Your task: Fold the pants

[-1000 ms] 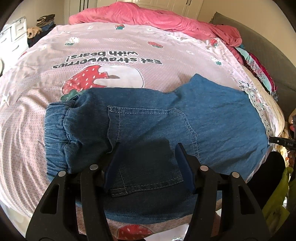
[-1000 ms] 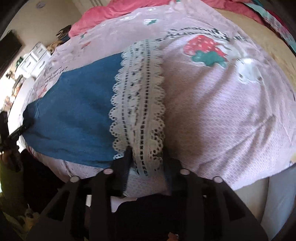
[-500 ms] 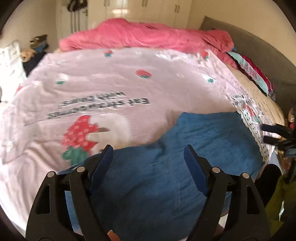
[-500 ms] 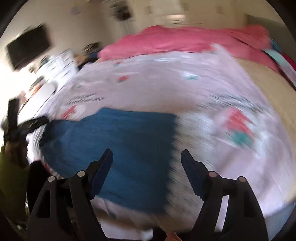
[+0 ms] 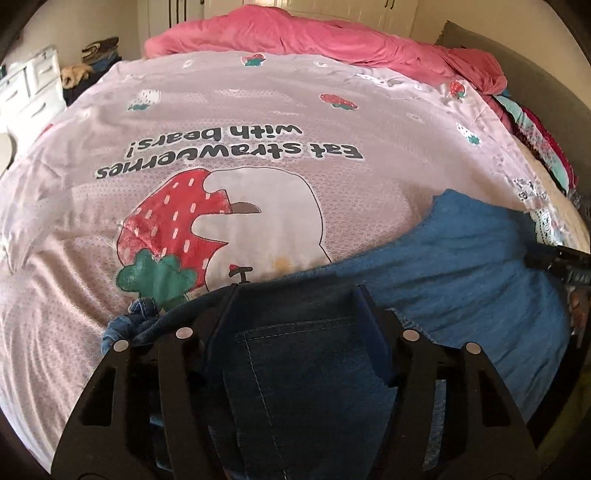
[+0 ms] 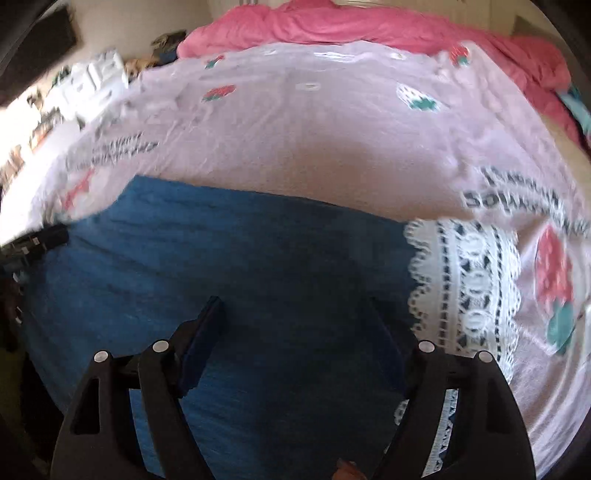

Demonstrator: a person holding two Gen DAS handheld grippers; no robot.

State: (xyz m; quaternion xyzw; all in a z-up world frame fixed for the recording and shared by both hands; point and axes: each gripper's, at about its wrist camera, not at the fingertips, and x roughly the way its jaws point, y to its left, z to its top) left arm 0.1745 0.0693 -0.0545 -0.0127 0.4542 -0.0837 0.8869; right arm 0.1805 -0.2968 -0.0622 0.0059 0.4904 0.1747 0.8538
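The blue denim pants (image 5: 461,280) lie flat along the near edge of the bed, waist to the left, legs to the right. My left gripper (image 5: 295,299) is open, its jaws spread over the back pocket area (image 5: 295,354) near the waistband. My right gripper (image 6: 291,306) is open over the leg end of the pants (image 6: 221,251), beside the white lace trim (image 6: 469,280). Each gripper's tip shows at the edge of the other's view, the right one in the left wrist view (image 5: 557,264) and the left one in the right wrist view (image 6: 40,240).
The bed has a pink sheet printed with strawberries and text (image 5: 229,147). A pink duvet (image 5: 314,33) is bunched at the far side. White drawers (image 5: 29,85) stand to the left. Colourful clothes (image 5: 535,136) lie at the right edge.
Both grippers lifted away and swung up, then came back down over the pants. The right gripper went from nearly shut at the lace trim to wide open over the leg end.
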